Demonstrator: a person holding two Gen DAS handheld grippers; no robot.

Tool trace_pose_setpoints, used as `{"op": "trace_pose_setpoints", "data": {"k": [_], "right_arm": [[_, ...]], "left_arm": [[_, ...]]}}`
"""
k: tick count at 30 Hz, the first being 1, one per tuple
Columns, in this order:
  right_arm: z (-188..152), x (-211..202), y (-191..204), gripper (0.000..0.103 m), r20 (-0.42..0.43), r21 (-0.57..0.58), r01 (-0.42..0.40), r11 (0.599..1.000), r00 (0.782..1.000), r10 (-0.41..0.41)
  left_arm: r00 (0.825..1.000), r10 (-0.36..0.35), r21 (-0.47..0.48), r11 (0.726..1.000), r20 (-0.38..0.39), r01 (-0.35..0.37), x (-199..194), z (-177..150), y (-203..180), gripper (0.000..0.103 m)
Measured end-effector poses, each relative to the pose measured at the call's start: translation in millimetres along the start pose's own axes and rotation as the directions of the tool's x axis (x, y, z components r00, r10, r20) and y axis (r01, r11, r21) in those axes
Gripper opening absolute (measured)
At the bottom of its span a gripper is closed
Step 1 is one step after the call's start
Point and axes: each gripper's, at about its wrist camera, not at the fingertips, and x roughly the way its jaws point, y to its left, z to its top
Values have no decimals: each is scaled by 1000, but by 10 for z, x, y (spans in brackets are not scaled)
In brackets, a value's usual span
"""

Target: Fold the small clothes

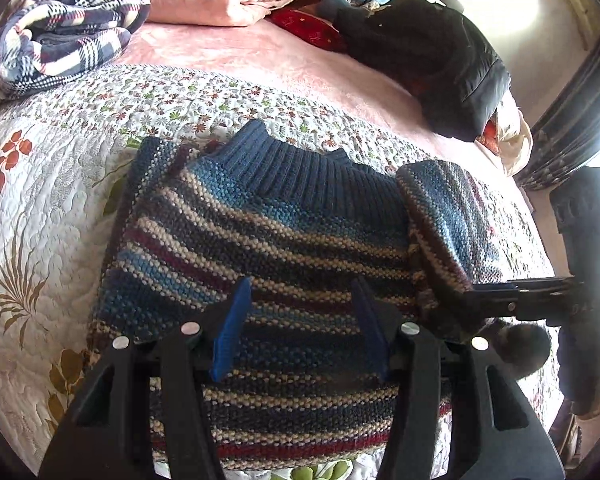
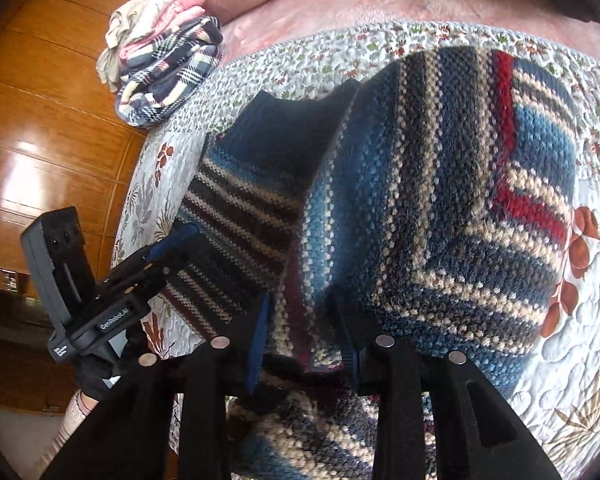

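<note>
A: What is the left gripper (image 1: 300,320) doing?
B: Its jaws stand wide apart, holding nothing, just above the striped sweater (image 1: 260,232) on the quilt (image 1: 40,200), probably ready to steady the body.
A: And the right gripper (image 2: 306,340)?
B: Partly open around a raised sleeve fold; whether it grips, I cannot tell.

Sweater (image 1: 260,232): coarse, chunky knit wool, matt, ribbed at the collar, fuzzy under the right gripper (image 2: 306,344). Left gripper (image 1: 300,320): matt black plastic arms, blue ridged pads (image 1: 230,332), bright metal pins. Quilt (image 1: 40,208) beneath: stitched cotton, puckered, matt. Blanket (image 1: 236,44) beyond: pink plush. Wardrobe (image 2: 52,120) left of right gripper: glossy varnished wood.
</note>
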Motion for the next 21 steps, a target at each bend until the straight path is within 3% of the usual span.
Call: {"op": "trace_pose_setpoints", "data": {"k": [5,8,13,21], "right_arm": [[2,-6,-22,38,-4,3,-27,1000,1000,27],[-15,-115,-5,46,16,-9,-46,999,999,46],[-105,-451,-58,50,79,-33,-10,999,997,13],[-342,-863,-539,50,159,28,53,998,986,-56]], "left_arm": [[998,-59,-26,998,-11,58,9,31,-55,51],[995,-100,-28,995,-20,100,30,66,-165,51],[983,-170,-34,985,-70,168,155,96,-395,53],[940,-281,-94,959,-192,267,558,41,-637,54]]}}
